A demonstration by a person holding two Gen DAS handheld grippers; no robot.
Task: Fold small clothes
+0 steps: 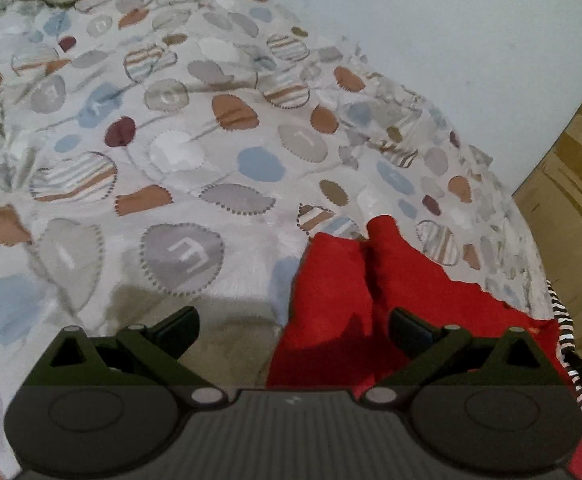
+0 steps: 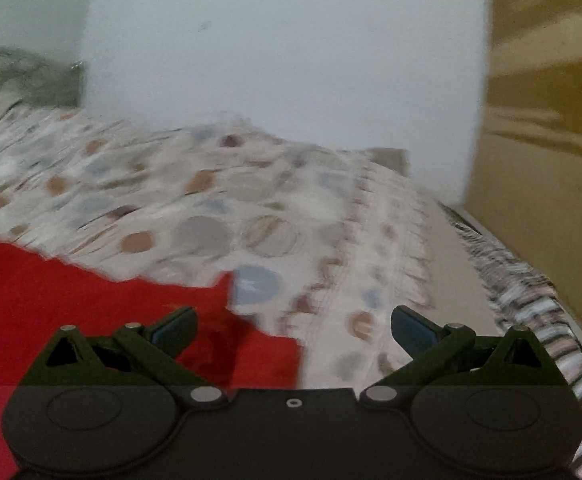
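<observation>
A: On the patterned bedspread (image 1: pixel 179 168), a red garment (image 1: pixel 331 300), spread below the left gripper (image 1: pixel 294 322). Fingers wide apart, grasping nothing; right finger over the cloth, left finger over bare spread.

B: Right gripper (image 2: pixel 294 324)?

A: Likewise released. Red garment (image 2: pixel 51 292) under its left finger (image 2: pixel 173 330) only; view blurred.

Left claw (image 1: pixel 294 328) and right claw (image 2: pixel 294 328) both gape wide, holding nothing.
</observation>
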